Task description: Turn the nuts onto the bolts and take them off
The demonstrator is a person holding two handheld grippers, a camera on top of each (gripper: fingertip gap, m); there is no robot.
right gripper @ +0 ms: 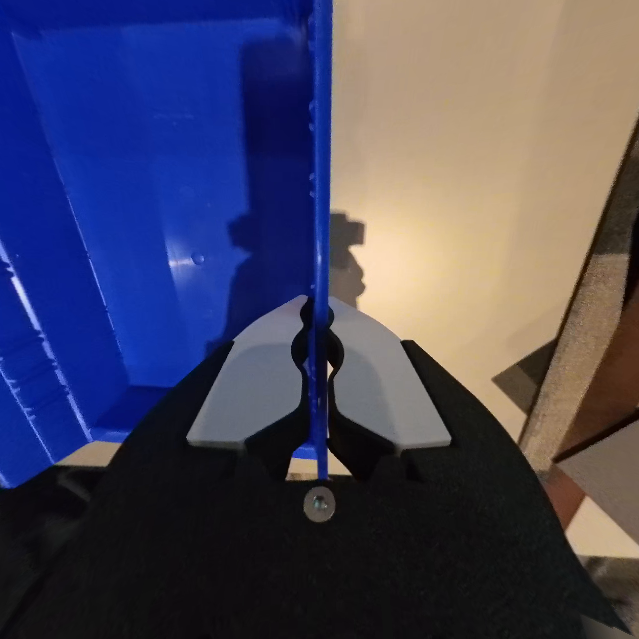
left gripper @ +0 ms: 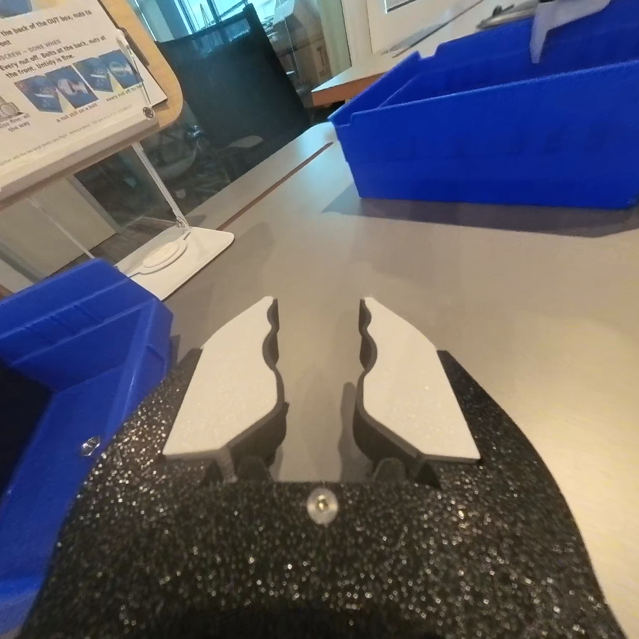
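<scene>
Right gripper [right gripper: 317, 311] is pinched tight on the side wall [right gripper: 320, 173] of a blue bin [right gripper: 155, 155]. That wall runs edge-on straight away from the camera, right along the line of the fingers, one finger inside the bin and one outside over the table [right gripper: 449, 138]. What shows of the bin's inside looks bare: smooth blue floor, a shadow across it, no nuts or bolts that I can make out.

Left gripper [left gripper: 317, 304] hangs over the grey table [left gripper: 345, 242] with its jaws spread fairly wide and nothing between them. Just to its left is the corner of another blue bin [left gripper: 79, 345], with one small shiny fastener [left gripper: 90, 446] on or against its near wall; too blurry to call nut or bolt. Ahead and to the right, well apart, sits a longer blue bin [left gripper: 501, 148], and in that view another gripper's pale finger [left gripper: 543, 31] shows at its far rim. A sign on a stand [left gripper: 69, 86] is off to the left.

My guess: this is a bin being shifted or tipped, not threading yet. Whatever comes next depends on that thin wall staying square in the jaws, since a hold near one end could let the bin swing.
</scene>
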